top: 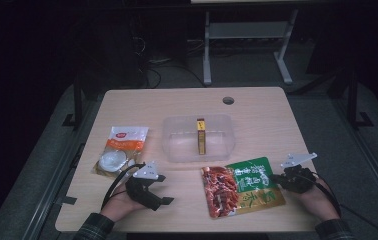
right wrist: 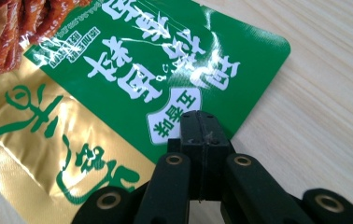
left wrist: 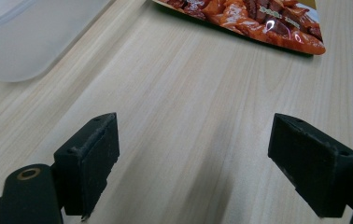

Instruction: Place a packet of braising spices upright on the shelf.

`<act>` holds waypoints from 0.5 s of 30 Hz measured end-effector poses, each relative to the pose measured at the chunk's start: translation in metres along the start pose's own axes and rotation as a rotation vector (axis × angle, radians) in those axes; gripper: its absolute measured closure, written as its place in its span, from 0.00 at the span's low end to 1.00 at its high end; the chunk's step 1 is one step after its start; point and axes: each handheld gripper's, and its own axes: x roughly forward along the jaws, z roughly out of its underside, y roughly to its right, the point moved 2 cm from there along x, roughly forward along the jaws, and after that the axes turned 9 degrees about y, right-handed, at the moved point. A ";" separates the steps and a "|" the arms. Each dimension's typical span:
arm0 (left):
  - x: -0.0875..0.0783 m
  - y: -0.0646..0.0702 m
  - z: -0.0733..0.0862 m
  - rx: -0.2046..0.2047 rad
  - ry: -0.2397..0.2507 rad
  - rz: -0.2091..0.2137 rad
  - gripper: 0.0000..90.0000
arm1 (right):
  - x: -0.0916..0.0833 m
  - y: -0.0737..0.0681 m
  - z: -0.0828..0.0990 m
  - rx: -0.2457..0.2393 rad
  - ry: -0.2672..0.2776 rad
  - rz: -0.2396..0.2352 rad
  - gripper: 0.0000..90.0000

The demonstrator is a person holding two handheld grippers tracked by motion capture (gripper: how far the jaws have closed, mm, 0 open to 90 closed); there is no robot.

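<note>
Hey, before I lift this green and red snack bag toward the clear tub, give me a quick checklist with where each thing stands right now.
1. Right gripper shut on the snack bag edge: ok.
2. Bite depth: only the edge is between the jaws, may slip: cannot tell.
3. Left gripper open, holding nothing, free to help: ok.
4. Clear tub has room: ok, just one upright yellow box inside.
5. Path over the table from bag to tub is clear: ok.

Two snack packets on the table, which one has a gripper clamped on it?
The green, gold and red packet near the right gripper, pinched at its edge. The white-orange packet lies free.
</note>
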 end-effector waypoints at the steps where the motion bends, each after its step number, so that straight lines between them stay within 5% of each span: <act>1: 0.000 0.000 0.000 -0.001 -0.001 0.000 0.18 | 0.001 0.000 -0.001 -0.003 -0.003 -0.001 1.00; 15: 0.000 0.001 0.000 0.003 -0.008 0.000 0.18 | 0.020 -0.018 -0.017 -0.063 -0.007 -0.078 1.00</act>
